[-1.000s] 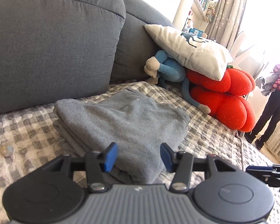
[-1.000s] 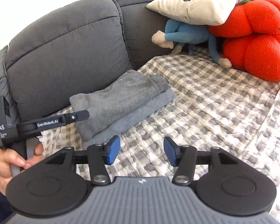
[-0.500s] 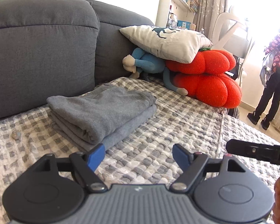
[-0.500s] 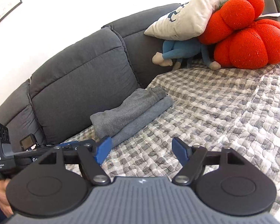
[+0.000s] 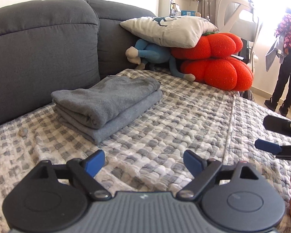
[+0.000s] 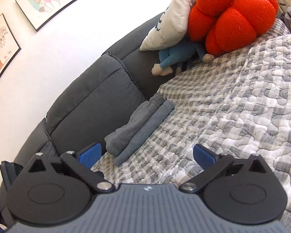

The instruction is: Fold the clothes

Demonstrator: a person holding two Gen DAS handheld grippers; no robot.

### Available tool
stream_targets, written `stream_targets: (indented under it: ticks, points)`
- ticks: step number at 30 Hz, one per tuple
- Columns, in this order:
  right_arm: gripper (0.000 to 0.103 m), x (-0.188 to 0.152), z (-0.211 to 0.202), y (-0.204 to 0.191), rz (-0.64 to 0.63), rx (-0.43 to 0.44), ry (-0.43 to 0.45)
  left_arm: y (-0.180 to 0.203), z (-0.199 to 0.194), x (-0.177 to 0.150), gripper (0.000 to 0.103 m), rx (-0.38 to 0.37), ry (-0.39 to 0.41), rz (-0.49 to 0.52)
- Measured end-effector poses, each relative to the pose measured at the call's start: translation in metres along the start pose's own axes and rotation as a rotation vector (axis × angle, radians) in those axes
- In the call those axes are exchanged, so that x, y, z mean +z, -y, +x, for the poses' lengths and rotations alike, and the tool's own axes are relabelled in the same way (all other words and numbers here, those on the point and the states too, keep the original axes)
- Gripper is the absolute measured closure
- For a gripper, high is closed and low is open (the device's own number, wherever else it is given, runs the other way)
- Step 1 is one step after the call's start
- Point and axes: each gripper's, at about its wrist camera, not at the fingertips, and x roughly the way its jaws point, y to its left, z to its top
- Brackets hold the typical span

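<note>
Two grippers, left gripper (image 5: 143,160) and right gripper (image 6: 147,155) | jaws opening, nothing between | folded grey garment (image 5: 106,103) ahead-left, apart | long axis slanting away toward sofa back (image 5: 42,46) | left nearer, by judgement

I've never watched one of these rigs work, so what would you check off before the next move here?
1. Grey garment folded into a neat stack: ok.
2. Left gripper empty, jaws opening: ok.
3. Right gripper empty, jaws opening: ok.
4. Both grippers clear of the stack: ok.
5. Checked quilt free between grippers and stack: ok.
6. Another garment waiting to be folded: cannot tell, none in view.
</note>
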Motion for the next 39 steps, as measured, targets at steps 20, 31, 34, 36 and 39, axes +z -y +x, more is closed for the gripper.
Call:
stream_targets:
  ticks: [20,31,34,36,39]
  points:
    - [0.000,-0.004,0.003,-0.006,-0.046,0.044,-0.036,-0.009,0.004,-0.011,0.008,0.093,-0.080,-0.088]
    - [0.000,-0.003,0.002,0.002,0.006,0.035,-0.034,0.010,0.009,-0.014,0.002,0.148,-0.125,-0.105]
    - [0.000,-0.003,0.002,0.003,0.019,0.031,-0.033,0.009,0.009,-0.014,0.002,0.157,-0.118,-0.106]
    - [0.000,-0.003,0.001,0.005,0.032,0.029,-0.031,0.009,0.008,-0.014,0.002,0.177,-0.112,-0.103]
    - [0.000,-0.002,0.001,0.007,0.053,0.028,-0.030,0.008,0.010,-0.015,0.002,0.186,-0.115,-0.109]
